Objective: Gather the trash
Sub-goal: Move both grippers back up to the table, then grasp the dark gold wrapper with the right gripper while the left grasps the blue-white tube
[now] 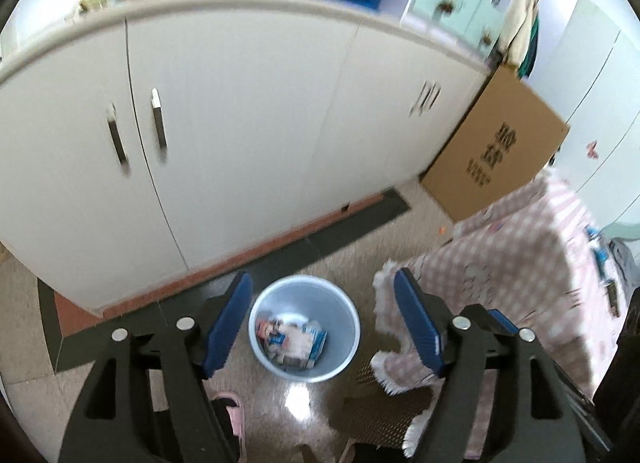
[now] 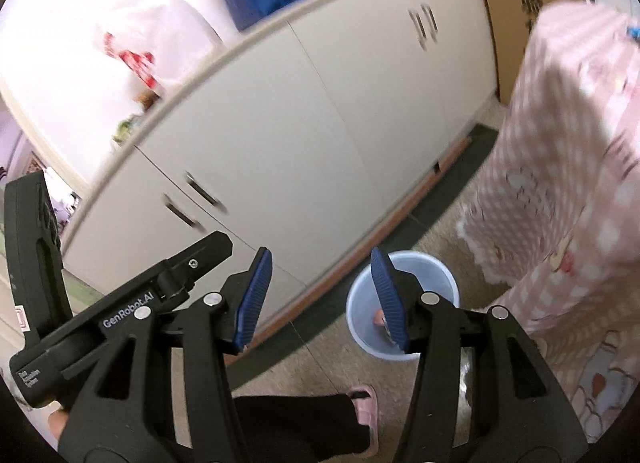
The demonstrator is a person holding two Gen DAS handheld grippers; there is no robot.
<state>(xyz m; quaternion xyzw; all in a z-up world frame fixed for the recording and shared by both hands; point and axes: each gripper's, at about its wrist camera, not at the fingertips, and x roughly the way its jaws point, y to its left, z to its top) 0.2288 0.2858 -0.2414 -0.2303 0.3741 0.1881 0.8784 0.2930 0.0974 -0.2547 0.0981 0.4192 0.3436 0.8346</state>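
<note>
A light blue waste bin (image 1: 343, 305) stands on the floor below me, with several crumpled packets of trash (image 1: 294, 341) inside. My left gripper (image 1: 324, 295) is open and empty, held above the bin with the bin between its blue pads. In the right wrist view the bin (image 2: 424, 275) sits low and to the right, partly behind one blue finger (image 2: 390, 303). My right gripper (image 2: 320, 275) is open and empty, above the floor just left of the bin. The black body of the left gripper (image 2: 120, 303) shows at the left.
A long white cabinet (image 1: 224, 135) with metal handles runs behind the bin. A table draped in a pink checked cloth (image 1: 512, 263) stands right of the bin. A cardboard box (image 1: 496, 147) leans at the back right. A pink slipper (image 2: 366, 403) and dark trouser leg are below.
</note>
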